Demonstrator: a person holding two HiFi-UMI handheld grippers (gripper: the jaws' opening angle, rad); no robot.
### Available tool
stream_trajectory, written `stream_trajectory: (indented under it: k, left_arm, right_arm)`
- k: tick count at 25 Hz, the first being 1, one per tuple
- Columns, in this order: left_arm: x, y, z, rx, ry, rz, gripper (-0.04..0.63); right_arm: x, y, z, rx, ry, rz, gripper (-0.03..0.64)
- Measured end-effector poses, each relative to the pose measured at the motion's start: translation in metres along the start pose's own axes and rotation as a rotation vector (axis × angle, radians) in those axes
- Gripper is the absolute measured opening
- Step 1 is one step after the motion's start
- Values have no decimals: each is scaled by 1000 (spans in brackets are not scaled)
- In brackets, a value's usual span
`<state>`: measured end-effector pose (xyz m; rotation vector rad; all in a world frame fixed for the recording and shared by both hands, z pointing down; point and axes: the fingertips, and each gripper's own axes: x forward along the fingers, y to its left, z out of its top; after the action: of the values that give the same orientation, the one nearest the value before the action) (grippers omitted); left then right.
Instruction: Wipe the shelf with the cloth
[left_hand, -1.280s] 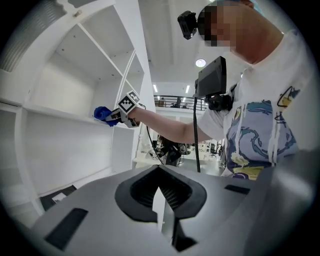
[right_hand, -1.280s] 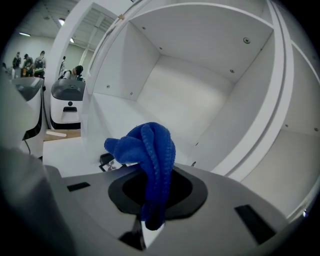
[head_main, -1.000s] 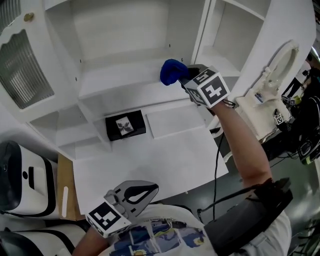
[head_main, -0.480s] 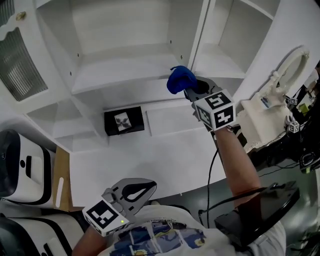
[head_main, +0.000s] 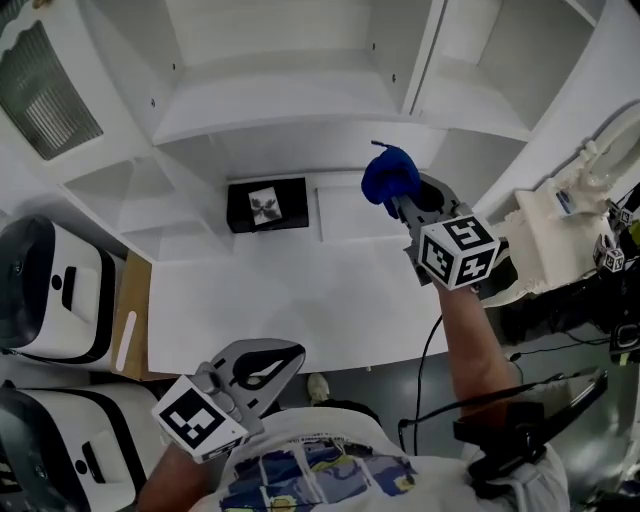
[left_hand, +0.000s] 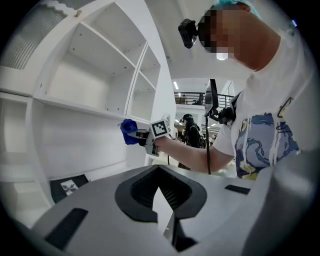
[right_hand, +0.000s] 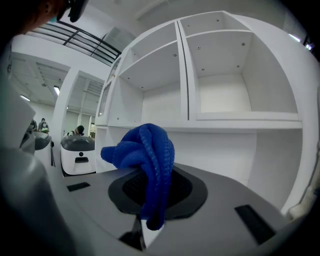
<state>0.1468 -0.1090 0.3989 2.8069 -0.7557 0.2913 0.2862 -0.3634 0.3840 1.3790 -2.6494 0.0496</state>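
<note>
A bunched blue cloth (head_main: 389, 176) sticks up from my right gripper (head_main: 402, 203), which is shut on it. The gripper hangs in front of the white cabinet, below the middle shelf (head_main: 270, 112) and above the back of the white desk (head_main: 290, 300). In the right gripper view the cloth (right_hand: 146, 159) fills the closed jaws of the right gripper (right_hand: 150, 220), with the shelf (right_hand: 240, 118) beyond and apart from it. My left gripper (head_main: 285, 356) is low by the person's body, shut on nothing. Its own view shows the left gripper (left_hand: 161, 186), the cloth (left_hand: 128, 133) and the right gripper (left_hand: 142, 136).
A black box with a picture (head_main: 266, 204) lies in the low recess behind the desk. White rounded machines (head_main: 50, 290) stand at the left. A white ornate door (head_main: 575, 195) hangs open at the right. A vertical divider (head_main: 422, 60) splits the cabinet.
The right gripper has drawn back and down from the shelf edge with the cloth still in it. The left gripper has hardly moved. The head view has shifted.
</note>
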Motion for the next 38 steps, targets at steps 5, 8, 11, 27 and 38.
stream_trajectory:
  k: [5, 8, 11, 27, 38]
  left_arm:
    - [-13, -6, -15, -5, -3, 25, 3]
    - [-25, -9, -20, 10, -16, 25, 3]
    - [-43, -17, -26, 14, -21, 18, 3]
    - [-177, -53, -88, 5, 4, 46, 3]
    - [-235, -80, -117, 26, -2, 26, 3]
  right_arm:
    - [-23, 46, -60, 121, 79, 51, 67]
    - [-42, 76, -86, 166, 114, 60, 67]
    - [-63, 108, -104, 207, 140, 53, 67]
    - [-146, 290, -138, 218, 229, 72, 67]
    - [-187, 372, -139, 168, 247, 91, 67]
